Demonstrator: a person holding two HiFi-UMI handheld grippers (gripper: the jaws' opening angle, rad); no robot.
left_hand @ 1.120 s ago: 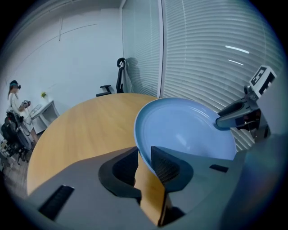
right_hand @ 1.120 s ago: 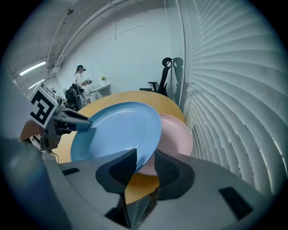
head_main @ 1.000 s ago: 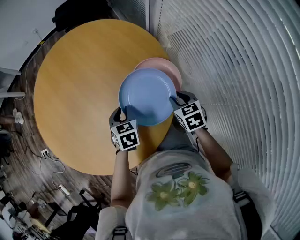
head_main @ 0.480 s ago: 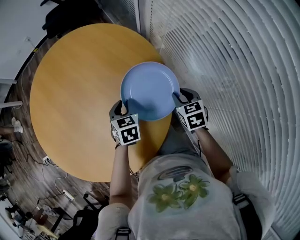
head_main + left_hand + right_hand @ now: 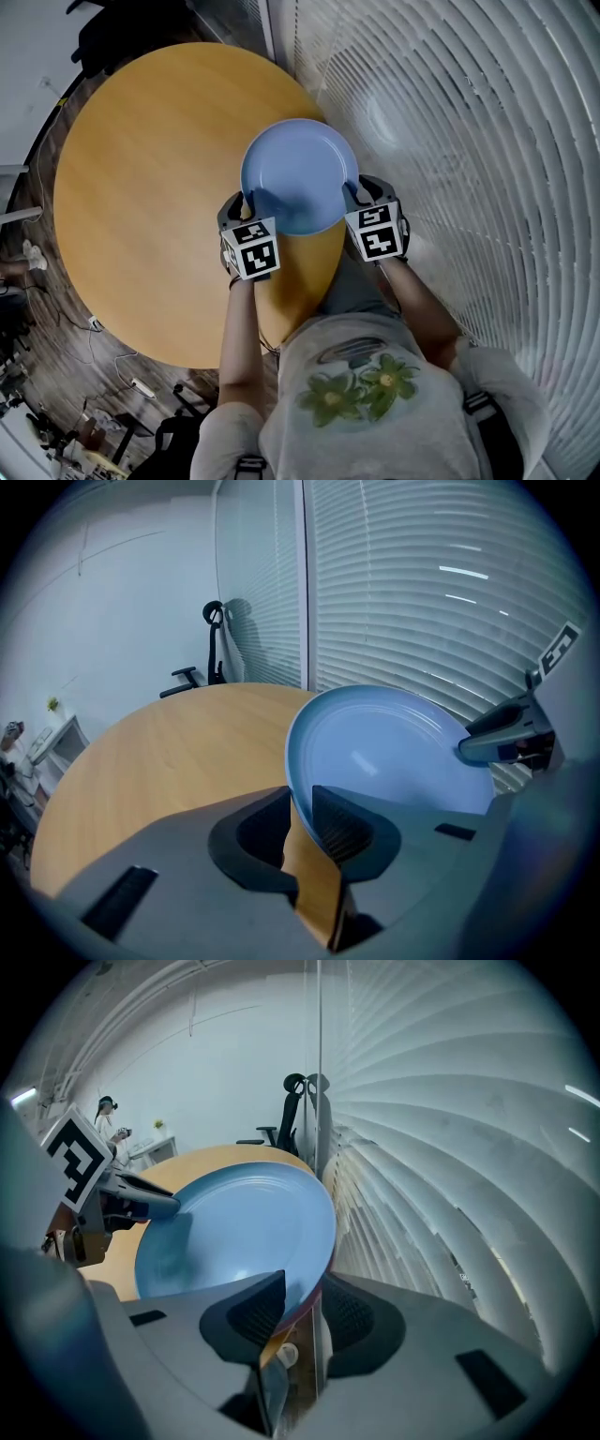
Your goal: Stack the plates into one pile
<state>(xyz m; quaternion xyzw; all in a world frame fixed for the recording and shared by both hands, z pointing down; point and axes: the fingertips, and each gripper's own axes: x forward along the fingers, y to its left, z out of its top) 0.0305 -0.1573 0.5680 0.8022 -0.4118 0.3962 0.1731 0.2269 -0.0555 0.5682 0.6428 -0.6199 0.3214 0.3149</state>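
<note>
You are holding the blue plate (image 5: 298, 173) by two points of its rim, over the right edge of the table (image 5: 141, 187), beside the blinds (image 5: 469, 141). The left gripper (image 5: 246, 204) is clamping the near-left rim. Its jaws have just been closing, with the rim between them. The right gripper (image 5: 351, 195) is gripping the near-right rim, and its jaws are standing wider. In the right gripper view, a thin pinkish edge (image 5: 302, 1312) is showing under the blue rim. Whether it is a second plate cannot be told.

You are probably handling a rigid, light plate. Its surface is showing a smooth gloss, so the pads are likely working against a slippery face. The rim is thin and sloping, so seat it deep between the pads, not at their tips. The two holds are keeping the plate from tipping, so release them together. The plate is sitting close to the table edge. If it is glazed ware, a drop there is risking a chip or a break.
</note>
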